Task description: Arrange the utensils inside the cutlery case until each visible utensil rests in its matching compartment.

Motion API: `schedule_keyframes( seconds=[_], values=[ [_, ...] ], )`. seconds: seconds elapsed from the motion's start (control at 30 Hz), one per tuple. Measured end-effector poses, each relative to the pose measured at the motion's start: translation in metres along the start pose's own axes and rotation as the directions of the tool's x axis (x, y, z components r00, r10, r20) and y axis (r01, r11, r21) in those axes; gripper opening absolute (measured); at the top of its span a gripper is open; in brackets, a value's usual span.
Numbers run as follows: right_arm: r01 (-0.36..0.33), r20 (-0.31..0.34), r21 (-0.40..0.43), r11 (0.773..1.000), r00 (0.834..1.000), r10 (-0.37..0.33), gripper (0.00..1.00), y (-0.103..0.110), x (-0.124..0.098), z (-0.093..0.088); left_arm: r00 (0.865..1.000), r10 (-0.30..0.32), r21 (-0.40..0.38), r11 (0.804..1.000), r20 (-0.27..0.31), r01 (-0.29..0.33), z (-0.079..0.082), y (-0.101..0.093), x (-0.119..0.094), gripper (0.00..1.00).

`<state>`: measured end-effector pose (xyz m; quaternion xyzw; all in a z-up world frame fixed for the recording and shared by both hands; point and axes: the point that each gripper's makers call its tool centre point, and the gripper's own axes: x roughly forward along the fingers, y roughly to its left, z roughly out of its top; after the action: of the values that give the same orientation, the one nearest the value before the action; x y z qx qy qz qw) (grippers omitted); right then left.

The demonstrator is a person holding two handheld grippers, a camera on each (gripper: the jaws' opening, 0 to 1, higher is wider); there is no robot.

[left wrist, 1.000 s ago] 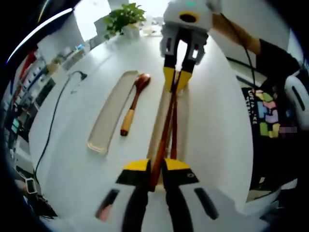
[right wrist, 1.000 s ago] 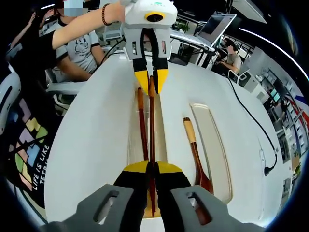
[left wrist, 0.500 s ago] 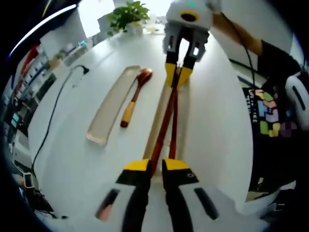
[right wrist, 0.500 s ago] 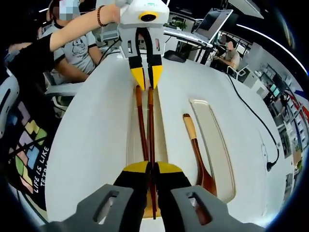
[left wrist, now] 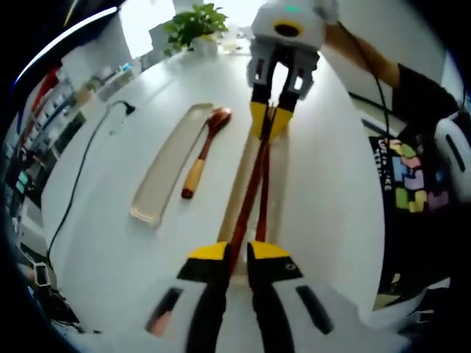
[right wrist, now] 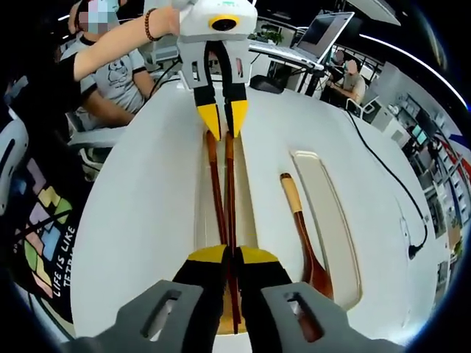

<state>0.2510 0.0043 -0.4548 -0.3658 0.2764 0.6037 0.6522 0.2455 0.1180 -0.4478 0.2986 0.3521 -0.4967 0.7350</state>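
A: While I'm holding both ends, what is the left gripper (left wrist: 234,254) doing?

B: I'm seeing its yellow-tipped jaws sitting close together on the near end of one chopstick (left wrist: 249,197). That stick is running up the long narrow tray (left wrist: 239,193) of the cutlery case toward the right gripper (left wrist: 269,120) at the far end.

A: And the right one?

B: In the right gripper view, the right gripper (right wrist: 231,257) is pinching the same chopstick (right wrist: 230,195), jaws together on it. The left gripper (right wrist: 218,120) is facing it from the tray's far end, tips nearly touching around the stick's end.

A: Second chopstick?

B: It's lying in the tray (right wrist: 246,195) just beside the held one, second chopstick (right wrist: 215,190) in that view. I can't tell whether the held stick is touching the tray floor.

A: Spoon?

B: The wooden spoon (left wrist: 201,156) is lying on the white table (left wrist: 118,191), between the chopstick tray and the other case half (left wrist: 171,164), touching that half's edge near the bowl. In the right gripper view the spoon (right wrist: 300,232) is sitting beside that half (right wrist: 330,220) too.

A: Anything else?

B: A potted plant (left wrist: 191,26) at the table's far edge, a black cable (left wrist: 79,193) crossing the table's left side, a seated person (right wrist: 110,73).
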Motion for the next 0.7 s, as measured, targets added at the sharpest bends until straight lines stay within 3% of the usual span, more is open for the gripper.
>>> schedule_keyframes(
  seconds=[0.43, 0.7],
  values=[
    [0.064, 0.055, 0.041, 0.997, 0.996, -0.066, 0.13, -0.018, -0.031, 0.003, 0.998, 0.020, -0.037, 0.999, 0.059, -0.018, 0.018, 0.006, 0.001, 0.10],
    [0.131, 0.060, 0.122, 0.984, 0.988, -0.139, 0.14, -0.042, -0.048, -0.010, 0.989, 0.095, -0.096, 0.992, 0.114, -0.084, 0.036, 0.025, 0.003, 0.10]
  ],
)
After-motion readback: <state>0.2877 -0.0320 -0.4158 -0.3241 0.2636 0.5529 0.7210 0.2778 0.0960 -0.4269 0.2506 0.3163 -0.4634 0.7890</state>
